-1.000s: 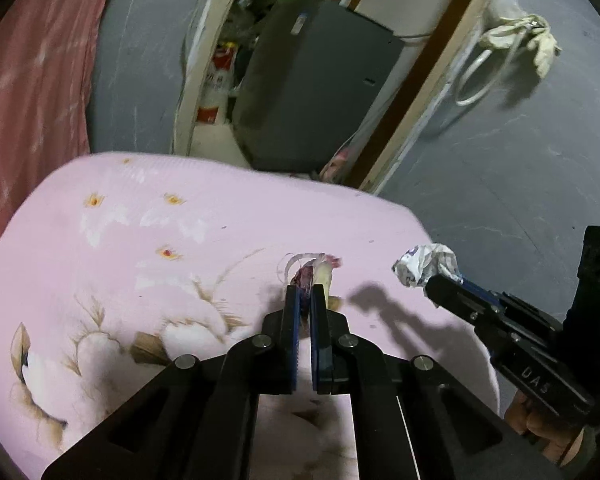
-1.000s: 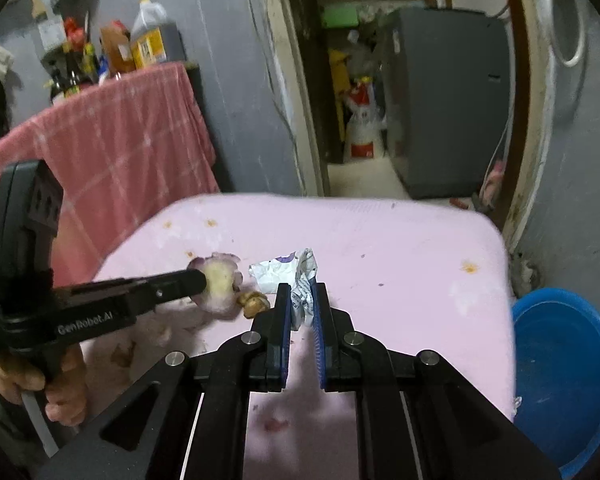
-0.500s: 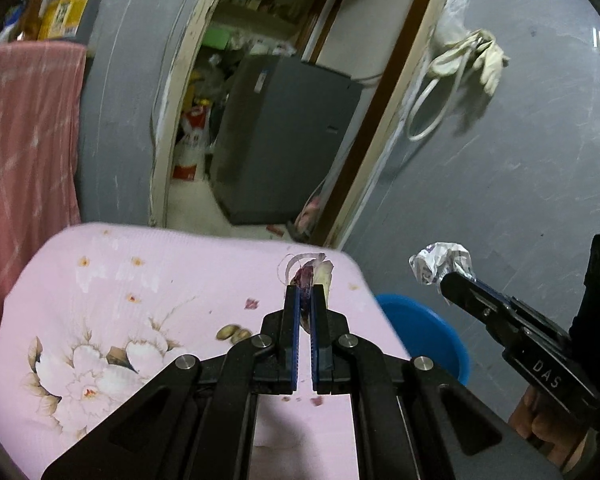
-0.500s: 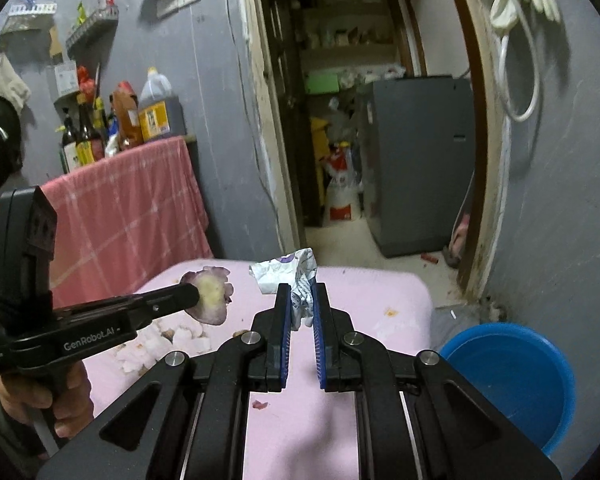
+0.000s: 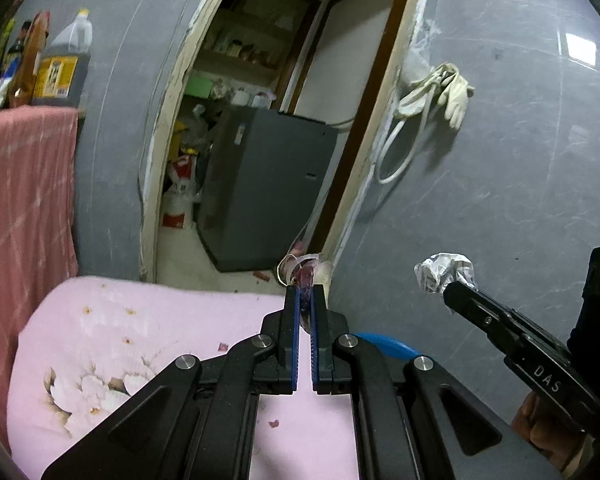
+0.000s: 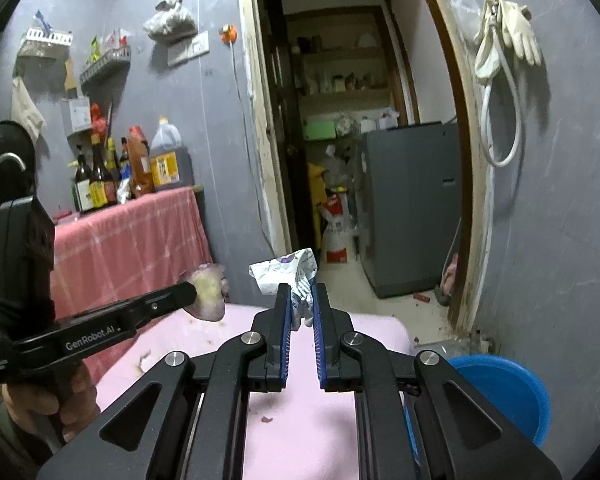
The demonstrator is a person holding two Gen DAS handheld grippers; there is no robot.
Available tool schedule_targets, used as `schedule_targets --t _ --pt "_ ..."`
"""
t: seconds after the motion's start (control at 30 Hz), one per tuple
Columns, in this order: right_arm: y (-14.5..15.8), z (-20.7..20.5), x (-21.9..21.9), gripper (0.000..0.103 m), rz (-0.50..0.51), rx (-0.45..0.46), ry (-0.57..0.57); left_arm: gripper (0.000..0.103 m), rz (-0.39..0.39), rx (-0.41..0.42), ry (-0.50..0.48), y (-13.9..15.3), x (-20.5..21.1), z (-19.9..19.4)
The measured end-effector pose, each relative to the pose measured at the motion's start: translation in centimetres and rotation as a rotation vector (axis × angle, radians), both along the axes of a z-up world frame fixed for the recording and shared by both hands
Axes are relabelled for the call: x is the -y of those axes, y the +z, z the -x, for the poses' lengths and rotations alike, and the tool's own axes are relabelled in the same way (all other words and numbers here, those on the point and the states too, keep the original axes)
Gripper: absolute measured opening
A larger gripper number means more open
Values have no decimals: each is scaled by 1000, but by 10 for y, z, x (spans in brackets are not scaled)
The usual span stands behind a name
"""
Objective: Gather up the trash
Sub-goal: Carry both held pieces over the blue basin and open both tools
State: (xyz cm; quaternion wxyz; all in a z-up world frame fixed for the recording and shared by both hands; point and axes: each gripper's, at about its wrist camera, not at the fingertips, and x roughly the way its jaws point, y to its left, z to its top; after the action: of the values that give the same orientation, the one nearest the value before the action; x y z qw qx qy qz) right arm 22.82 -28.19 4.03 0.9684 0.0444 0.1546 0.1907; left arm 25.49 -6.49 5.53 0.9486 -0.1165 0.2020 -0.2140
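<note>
My left gripper (image 5: 305, 292) is shut on a purple and cream vegetable peel (image 5: 303, 270), held up in the air above the pink table (image 5: 112, 344). The peel also shows in the right wrist view (image 6: 208, 294). My right gripper (image 6: 301, 292) is shut on a crumpled white wrapper (image 6: 288, 276), also lifted above the table; it shows in the left wrist view (image 5: 444, 270) too. A blue bucket (image 6: 504, 390) stands on the floor at the table's right end, and its rim (image 5: 384, 342) peeks past the left gripper.
Small peel scraps (image 5: 274, 424) lie on the pink floral cloth. A red-clothed counter (image 6: 128, 236) with bottles (image 6: 96, 182) stands to the left. An open doorway with a grey appliance (image 6: 410, 208) is ahead. Gloves and a hose (image 6: 504, 44) hang on the right wall.
Both grippers have risen from the table top with their pieces of trash and tilted up, so the doorway and walls fill the views. The blue bucket has come into view.
</note>
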Motion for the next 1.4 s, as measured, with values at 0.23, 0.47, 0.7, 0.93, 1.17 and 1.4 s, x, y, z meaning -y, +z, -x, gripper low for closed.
schedule_targets --t 0.23,0.47,0.7,0.93,1.17,1.4 --pt "20 22 22 8 -19 84 -67 3 10 89 -23 24 13 15" --pt "39 39 61 8 -18 149 -169 3 39 168 -65 44 48 23" --pt "42 50 109 8 -11 167 -268 3 54 194 -138 50 96 21" --pt "27 50 148 8 -1 129 -346 3 35 169 -213 39 150 11" --pt "-10 36 185 9 -29 28 -403 3 -18 88 -267 8 198 -11" --pt "-55 16 205 9 -56 -85 -419 3 -75 -33 -284 -37 232 -37"
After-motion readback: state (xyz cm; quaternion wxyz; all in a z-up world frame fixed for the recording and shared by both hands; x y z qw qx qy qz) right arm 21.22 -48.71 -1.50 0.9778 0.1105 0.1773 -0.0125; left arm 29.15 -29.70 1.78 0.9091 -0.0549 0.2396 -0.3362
